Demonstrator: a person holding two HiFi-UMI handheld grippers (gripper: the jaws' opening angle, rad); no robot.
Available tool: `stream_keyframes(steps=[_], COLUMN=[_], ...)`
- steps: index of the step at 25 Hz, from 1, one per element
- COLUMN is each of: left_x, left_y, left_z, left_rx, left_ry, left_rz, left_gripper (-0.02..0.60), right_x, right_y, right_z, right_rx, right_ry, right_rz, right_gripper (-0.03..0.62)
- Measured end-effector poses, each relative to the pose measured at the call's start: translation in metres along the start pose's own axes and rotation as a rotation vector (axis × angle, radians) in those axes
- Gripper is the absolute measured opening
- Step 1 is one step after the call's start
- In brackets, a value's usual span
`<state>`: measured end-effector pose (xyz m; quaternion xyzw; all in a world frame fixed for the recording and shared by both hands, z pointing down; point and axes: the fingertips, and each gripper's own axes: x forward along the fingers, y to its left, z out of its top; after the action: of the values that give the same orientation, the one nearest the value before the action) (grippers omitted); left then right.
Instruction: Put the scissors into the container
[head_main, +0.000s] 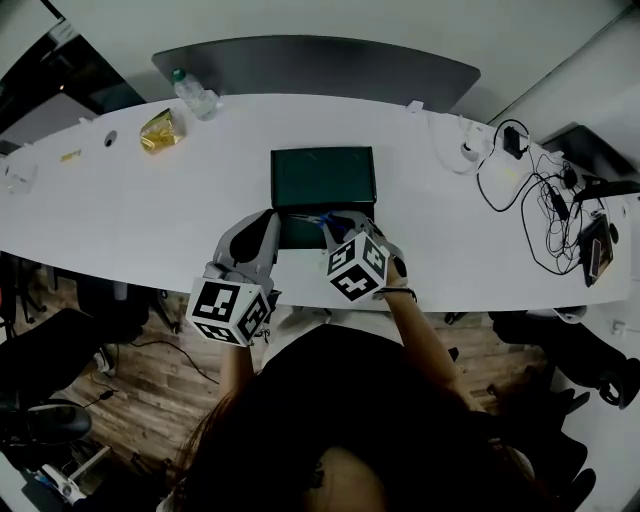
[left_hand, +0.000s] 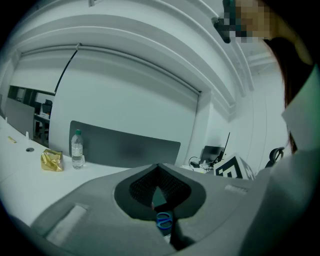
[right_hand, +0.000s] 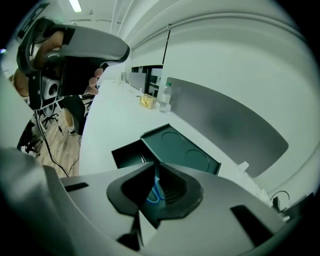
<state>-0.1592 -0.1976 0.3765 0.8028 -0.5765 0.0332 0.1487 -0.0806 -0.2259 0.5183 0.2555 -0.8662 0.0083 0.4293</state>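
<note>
Two grippers, grey-shelled with ribbed dark pads, sit over the near edge of my white curved table (head_main: 120, 210). One pair of scissors (right_hand: 155, 193) is in play. My right gripper (right_hand: 155, 171) has its jaws pinched on the smooth blue plastic handle loops, holding them just above the open tray of the container (head_main: 296, 234). Only the blue loops show — the blades are hidden behind the jaws, so I cannot tell which way they point. The handle's long axis seems to run along the jaws, toward the tray.

My left gripper (left_hand: 159, 172) has its jaws pressed together at the tips with nothing between them, at the tray's left end; a blue loop shows beyond them.

One container: a dark green rectangular box, its flat lid (head_main: 323, 177) swung open away from me, with two round impressions stamped in it. Farther off stand one clear plastic water bottle (head_main: 195, 97) and one crinkled gold foil packet (head_main: 160, 130).
</note>
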Motion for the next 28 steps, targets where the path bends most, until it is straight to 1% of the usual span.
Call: stream_keyframes(steps=[7,19,28], left_x=[-0.015,-0.037,-0.049], left_y=[-0.009,-0.021,-0.026], left_z=[0.006,0.002,0.005], left_rx=[0.025,0.060,0.072], left_ry=[-0.019,-0.031,-0.056], left_rz=[-0.047,-0.141,-0.177], left_gripper=[0.011,0.011,0.011], right_x=[-0.022,-0.051,-0.076], right_y=[0.003,0.013,0.014], right_z=[0.014,0.025,0.035], right_rx=[0.065,0.193,0.257], right_ry=[-0.070,-0.177,-0.270], right_rz=[-0.059,-0.163,-0.243], right_gripper=[0.023,0.011,0.011])
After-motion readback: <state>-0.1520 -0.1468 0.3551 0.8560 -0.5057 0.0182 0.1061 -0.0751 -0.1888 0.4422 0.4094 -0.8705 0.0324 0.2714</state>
